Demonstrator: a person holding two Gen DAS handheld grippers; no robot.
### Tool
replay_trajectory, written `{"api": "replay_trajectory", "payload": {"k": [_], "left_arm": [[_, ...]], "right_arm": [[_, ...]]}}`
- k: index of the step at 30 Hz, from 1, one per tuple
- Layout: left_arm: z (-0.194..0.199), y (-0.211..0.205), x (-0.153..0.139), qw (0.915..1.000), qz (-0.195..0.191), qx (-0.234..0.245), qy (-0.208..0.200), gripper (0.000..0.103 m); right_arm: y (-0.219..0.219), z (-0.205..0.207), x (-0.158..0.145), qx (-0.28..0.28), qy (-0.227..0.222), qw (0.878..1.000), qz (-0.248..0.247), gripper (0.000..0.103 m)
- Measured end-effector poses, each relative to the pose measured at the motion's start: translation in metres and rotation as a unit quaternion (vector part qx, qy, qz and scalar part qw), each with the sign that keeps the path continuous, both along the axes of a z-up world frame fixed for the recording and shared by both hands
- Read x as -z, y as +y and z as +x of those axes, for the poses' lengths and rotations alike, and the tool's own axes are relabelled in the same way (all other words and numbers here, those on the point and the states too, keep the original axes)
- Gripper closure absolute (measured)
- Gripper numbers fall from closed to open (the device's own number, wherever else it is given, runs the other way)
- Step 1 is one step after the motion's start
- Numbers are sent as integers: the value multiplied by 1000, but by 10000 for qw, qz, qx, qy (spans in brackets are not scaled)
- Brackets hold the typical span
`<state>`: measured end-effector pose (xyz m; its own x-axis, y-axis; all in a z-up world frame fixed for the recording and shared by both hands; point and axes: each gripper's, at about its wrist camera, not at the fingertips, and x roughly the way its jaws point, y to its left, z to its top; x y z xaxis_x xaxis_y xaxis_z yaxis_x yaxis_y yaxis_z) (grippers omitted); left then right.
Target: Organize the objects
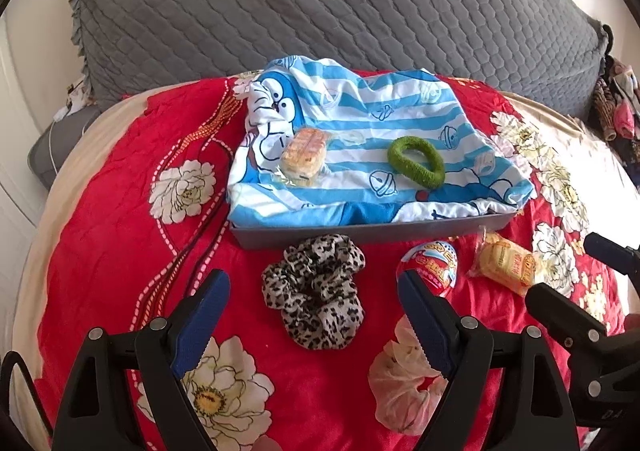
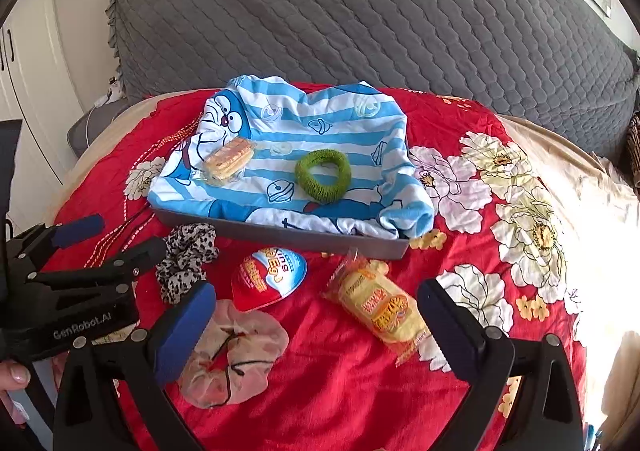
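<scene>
A grey tray (image 1: 360,233) (image 2: 280,237) lined with a blue striped cartoon cloth (image 1: 360,111) holds a wrapped biscuit pack (image 1: 304,153) (image 2: 230,159) and a green scrunchie (image 1: 424,179) (image 2: 322,195). In front of it on the red bedspread lie a leopard scrunchie (image 1: 316,291) (image 2: 184,263), a red egg-shaped pack (image 1: 436,263) (image 2: 272,279), a yellow snack packet (image 1: 506,263) (image 2: 380,307) and a pale pink scrunchie (image 1: 404,383) (image 2: 236,355). My left gripper (image 1: 312,283) (image 2: 130,233) hangs open over the leopard scrunchie. My right gripper (image 2: 316,291) (image 1: 564,269) stands open above the egg pack and the yellow packet.
A grey quilted backrest (image 1: 320,3) rises behind the tray. The red floral bedspread (image 1: 100,231) reaches beige bedding at its sides. Clothes and a basket (image 1: 616,111) sit at the far right. A person's hand (image 2: 14,375) shows at the lower left.
</scene>
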<state>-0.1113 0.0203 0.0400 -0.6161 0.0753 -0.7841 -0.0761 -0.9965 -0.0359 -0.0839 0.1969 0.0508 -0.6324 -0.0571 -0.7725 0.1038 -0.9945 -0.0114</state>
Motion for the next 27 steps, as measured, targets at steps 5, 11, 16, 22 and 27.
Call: {"api": "replay_trajectory", "payload": {"k": [5,11,16,22,27], "left_arm": [[6,2,1,10000,-62,21,20,16],[12,1,0,10000,8,22,-40,16],[20,2,-1,10000,8,13,-28,16],[28,1,-3,10000,-35,-9,19,16],[34,1,-4,10000,-60,-2,43,16]], "right_arm": [[4,6,1,19,-26,10000,-38,2],[5,14,6,-22,-50,10000,7,2],[4,18,9,-38,-107,9999,20,2],[7,21,6,-23,-84,9999,-113,2],[9,24,8,-12,-125,9990,-433,1]]}}
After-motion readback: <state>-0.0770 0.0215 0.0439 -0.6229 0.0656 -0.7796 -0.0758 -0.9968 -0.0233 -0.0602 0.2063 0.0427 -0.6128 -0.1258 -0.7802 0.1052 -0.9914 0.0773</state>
